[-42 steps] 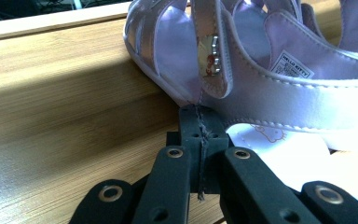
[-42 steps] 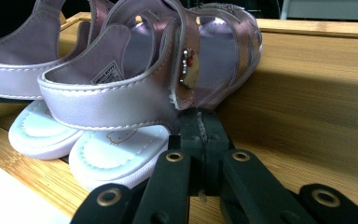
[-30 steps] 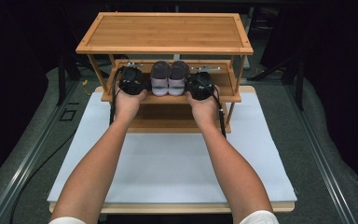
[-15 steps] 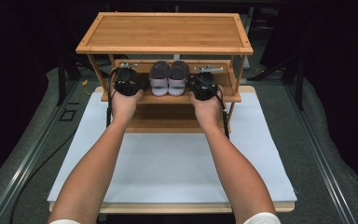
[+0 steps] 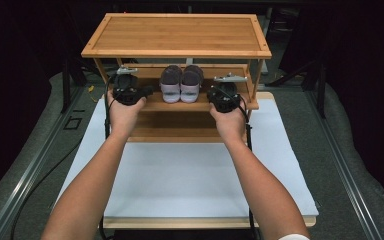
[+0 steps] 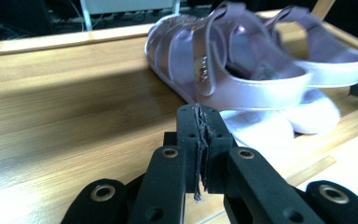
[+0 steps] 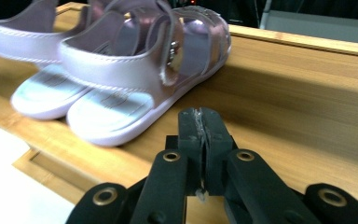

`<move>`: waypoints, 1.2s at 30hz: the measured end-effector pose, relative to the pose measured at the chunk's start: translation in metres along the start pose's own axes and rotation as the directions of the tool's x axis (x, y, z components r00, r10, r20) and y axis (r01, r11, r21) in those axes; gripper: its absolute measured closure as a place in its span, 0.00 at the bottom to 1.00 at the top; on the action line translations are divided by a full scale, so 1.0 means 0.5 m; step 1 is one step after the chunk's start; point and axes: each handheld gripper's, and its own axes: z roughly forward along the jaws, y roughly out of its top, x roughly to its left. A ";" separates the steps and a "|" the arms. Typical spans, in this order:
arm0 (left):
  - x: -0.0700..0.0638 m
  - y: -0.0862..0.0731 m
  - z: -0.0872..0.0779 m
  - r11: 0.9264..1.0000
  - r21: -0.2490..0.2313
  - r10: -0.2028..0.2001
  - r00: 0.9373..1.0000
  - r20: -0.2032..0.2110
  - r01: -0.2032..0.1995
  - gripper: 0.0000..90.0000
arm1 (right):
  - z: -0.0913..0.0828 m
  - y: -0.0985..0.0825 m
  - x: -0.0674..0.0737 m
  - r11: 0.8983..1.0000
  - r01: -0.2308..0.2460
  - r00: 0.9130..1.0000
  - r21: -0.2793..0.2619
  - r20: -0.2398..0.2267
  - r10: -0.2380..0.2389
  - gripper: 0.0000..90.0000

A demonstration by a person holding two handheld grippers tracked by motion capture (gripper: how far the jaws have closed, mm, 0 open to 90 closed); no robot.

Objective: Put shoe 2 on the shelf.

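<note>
flanking the sandals (image 5: 181, 83), left gripper (image 6: 200, 122) and right gripper (image 7: 202, 125), jaws together, empty.

The room is mostly dark, black all round the back and sides, so no walls or windows to speak of. Light comes from above and lands on a white tabletop (image 5: 180, 185) with a pale wooden front edge. The floor (image 5: 350, 150) is grey carpet-like stuff, with metal rails (image 5: 30, 165) running along both sides (cables trail across the left one). Some dark stand legs (image 5: 321, 85) poke up near the back right, and there's a small square plate (image 5: 73, 123) set into the floor at left.
</note>
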 end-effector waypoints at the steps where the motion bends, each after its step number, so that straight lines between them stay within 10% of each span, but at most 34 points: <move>1: -0.001 -0.001 -0.006 1.000 0.002 0.004 1.000 0.007 -0.004 0.97 | -0.006 -0.001 0.001 1.000 0.005 1.000 -0.005 -0.009 -0.005 0.98; 9: -0.004 -0.032 -0.056 1.000 -0.008 0.014 0.997 0.075 -0.014 0.96 | -0.066 -0.013 0.015 0.998 0.057 0.996 -0.016 -0.075 -0.058 0.96; 24: 0.029 -0.187 -0.142 0.999 -0.023 -0.032 0.993 0.110 0.034 0.97 | -0.185 -0.096 -0.004 0.997 0.063 0.997 -0.052 -0.050 -0.066 0.94; 36: 0.025 -0.314 -0.183 0.999 0.005 0.034 0.998 0.048 -0.034 0.88 | -0.243 -0.282 -0.044 1.000 0.006 0.998 0.027 -0.055 -0.004 0.88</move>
